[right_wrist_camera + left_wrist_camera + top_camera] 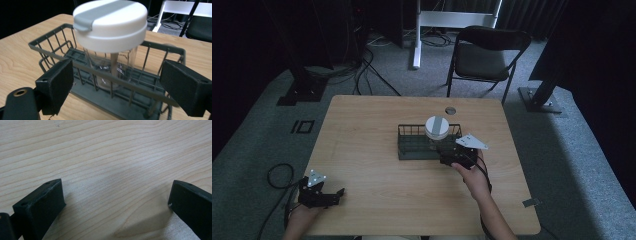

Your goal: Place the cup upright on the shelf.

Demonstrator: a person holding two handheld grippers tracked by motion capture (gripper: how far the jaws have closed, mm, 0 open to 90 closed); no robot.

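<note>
A: Where is the clear glass jar with the white and grey flip lid (110, 37) standing, and why there?

B: It is standing upright inside the dark green wire basket (409, 145), at the basket's right end, toward the far edge of the light wooden table (377, 120). The wire walls are probably keeping it from tipping.

A: How is the right gripper (117, 82) standing?

B: It is facing the basket's near wall, jaws spread wide and holding nothing, the jar between them but beyond the wires. This looks like an approach to the jar.

A: And the left gripper (115, 200)?

B: It is resting at the table's near left corner, jaws wide apart over bare wood and gripping nothing, well away from the basket.
</note>
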